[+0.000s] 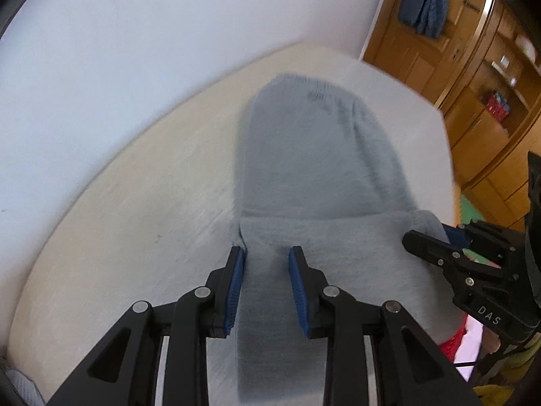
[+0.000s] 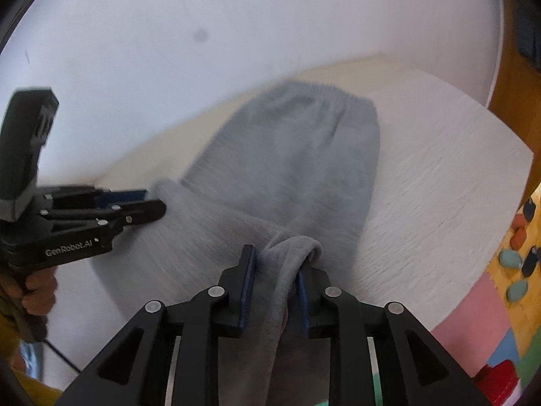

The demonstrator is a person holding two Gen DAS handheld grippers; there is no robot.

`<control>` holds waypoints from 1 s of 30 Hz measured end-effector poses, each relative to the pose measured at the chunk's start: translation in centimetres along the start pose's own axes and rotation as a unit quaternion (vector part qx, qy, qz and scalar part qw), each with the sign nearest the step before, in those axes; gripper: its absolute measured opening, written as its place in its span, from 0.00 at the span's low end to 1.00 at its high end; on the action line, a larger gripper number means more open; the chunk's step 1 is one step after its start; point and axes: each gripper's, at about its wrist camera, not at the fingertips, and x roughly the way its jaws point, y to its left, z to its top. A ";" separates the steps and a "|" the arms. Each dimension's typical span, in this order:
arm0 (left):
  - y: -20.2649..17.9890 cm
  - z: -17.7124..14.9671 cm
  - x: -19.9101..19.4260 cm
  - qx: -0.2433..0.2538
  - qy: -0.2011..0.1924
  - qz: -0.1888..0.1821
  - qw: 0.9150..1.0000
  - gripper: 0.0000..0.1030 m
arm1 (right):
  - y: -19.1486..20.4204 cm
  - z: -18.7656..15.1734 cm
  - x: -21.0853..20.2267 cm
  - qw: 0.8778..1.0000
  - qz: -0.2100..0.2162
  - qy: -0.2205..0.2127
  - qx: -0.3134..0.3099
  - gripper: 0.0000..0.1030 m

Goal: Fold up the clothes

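Bare pale mattress (image 1: 118, 203) lies open left of the grey fleece trousers (image 1: 314, 155). A white wall (image 1: 152, 40) closes the far side; wooden cupboards (image 1: 473, 108) stand far right.

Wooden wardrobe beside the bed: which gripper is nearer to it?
Right. The right gripper holds the grey trousers on the wardrobe side; the left gripper holds them farther from it, toward the wall.

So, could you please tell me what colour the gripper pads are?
Blue pads, clearest in the left wrist view.
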 end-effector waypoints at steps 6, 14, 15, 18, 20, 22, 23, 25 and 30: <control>-0.5 0.3 -1.5 -0.010 -0.011 0.010 1.000 0.25 | -0.2 0.1 -2.7 1.000 0.011 -0.009 -0.010 0.25; -1.5 0.2 -1.9 -0.019 -0.009 0.009 1.000 0.25 | -0.1 0.0 -1.4 0.999 0.021 -0.004 -0.034 0.25; -1.5 0.2 -1.1 -0.014 -0.001 0.015 1.000 0.26 | -0.4 0.0 -0.7 0.999 0.022 0.000 -0.032 0.25; -1.2 0.2 0.0 -0.016 0.004 0.018 1.000 0.27 | -0.9 0.3 0.0 0.999 0.020 0.007 -0.025 0.25; -1.1 0.6 -0.5 -0.023 0.008 0.012 1.000 0.27 | -0.9 0.7 -0.8 1.000 0.017 0.008 -0.016 0.25; -1.5 0.7 -2.1 -0.009 -0.004 0.016 1.000 0.25 | -0.8 0.6 -2.0 1.000 0.021 0.000 -0.009 0.25; -1.8 0.6 -2.9 0.002 -0.011 0.013 1.000 0.25 | -0.7 0.4 -2.7 1.000 0.023 -0.005 -0.007 0.25; -2.4 0.3 -4.1 0.017 -0.020 0.006 1.000 0.25 | -0.5 0.1 -3.9 1.000 0.014 -0.018 0.016 0.25; -3.2 -1.0 -3.9 0.033 -0.010 -0.012 0.999 0.25 | 0.3 -0.5 -2.3 0.999 0.003 0.004 0.034 0.25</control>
